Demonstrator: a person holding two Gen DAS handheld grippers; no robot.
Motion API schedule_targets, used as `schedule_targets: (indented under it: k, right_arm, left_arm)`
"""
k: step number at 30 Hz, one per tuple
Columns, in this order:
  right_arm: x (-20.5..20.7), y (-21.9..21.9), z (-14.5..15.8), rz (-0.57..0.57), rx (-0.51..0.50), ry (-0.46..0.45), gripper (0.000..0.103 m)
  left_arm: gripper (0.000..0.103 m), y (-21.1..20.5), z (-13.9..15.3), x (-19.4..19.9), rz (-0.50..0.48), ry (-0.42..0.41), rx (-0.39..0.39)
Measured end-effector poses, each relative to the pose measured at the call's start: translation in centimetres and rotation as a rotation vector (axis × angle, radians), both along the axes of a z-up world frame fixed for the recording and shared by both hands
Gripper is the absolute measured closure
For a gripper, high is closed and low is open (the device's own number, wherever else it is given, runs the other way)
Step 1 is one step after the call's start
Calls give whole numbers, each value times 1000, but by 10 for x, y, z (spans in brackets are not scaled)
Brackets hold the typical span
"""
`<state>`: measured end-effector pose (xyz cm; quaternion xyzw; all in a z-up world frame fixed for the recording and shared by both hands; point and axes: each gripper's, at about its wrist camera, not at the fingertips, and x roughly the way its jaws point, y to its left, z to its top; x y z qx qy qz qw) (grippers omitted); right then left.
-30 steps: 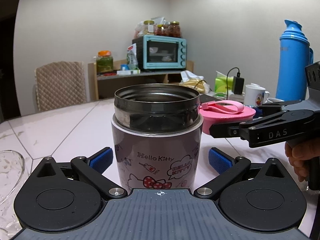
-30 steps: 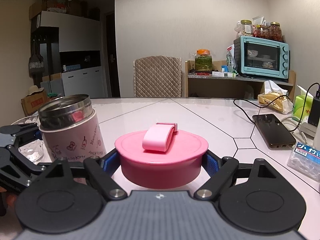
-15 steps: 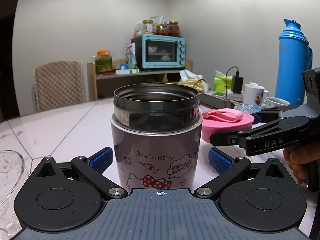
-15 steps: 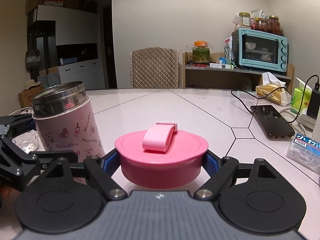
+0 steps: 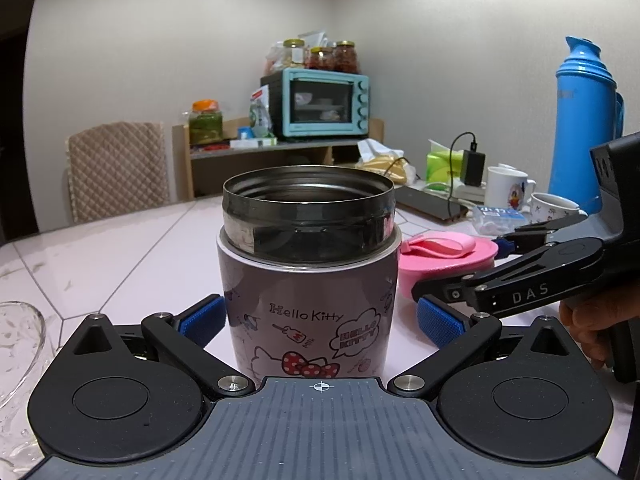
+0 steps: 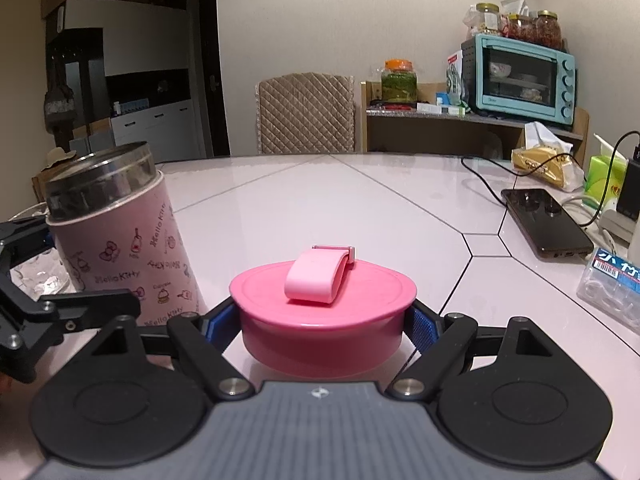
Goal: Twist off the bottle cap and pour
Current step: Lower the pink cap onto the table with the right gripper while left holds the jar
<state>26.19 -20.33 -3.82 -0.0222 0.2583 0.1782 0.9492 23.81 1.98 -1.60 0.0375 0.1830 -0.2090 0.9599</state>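
Observation:
The pink Hello Kitty jar [image 5: 310, 300] stands upright on the table with its steel mouth uncovered. It sits between the fingers of my left gripper [image 5: 318, 320], which is open: the left pad is at its wall and a strip of table shows beside the right pad [image 5: 438, 324]. My right gripper [image 6: 324, 328] is shut on the pink cap [image 6: 322, 304], both blue pads pressed on its rim. The cap, with a folded strap on top, is low over the table to the right of the jar [image 6: 120, 240]. In the left wrist view the cap [image 5: 444, 256] shows behind the jar.
A clear glass bowl [image 5: 16, 344] lies left of the jar. A phone [image 6: 546, 220] on a cable, a plastic box [image 6: 612, 284], mugs [image 5: 506, 192] and a blue thermos [image 5: 584, 128] crowd the table's right side. A chair [image 6: 306, 114] stands beyond the far edge.
My right gripper has sunk toward the table with the cap in it and tipped slightly downward. The jar and my left gripper have stayed put.

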Motion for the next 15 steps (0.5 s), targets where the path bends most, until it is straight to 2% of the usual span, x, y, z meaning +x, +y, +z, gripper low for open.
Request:
schedule_targets:
  k: [15]
  right_arm:
    - [6, 3, -5, 2, -43, 48, 18]
  left_arm:
    - [0, -2, 1, 3, -15, 11, 7]
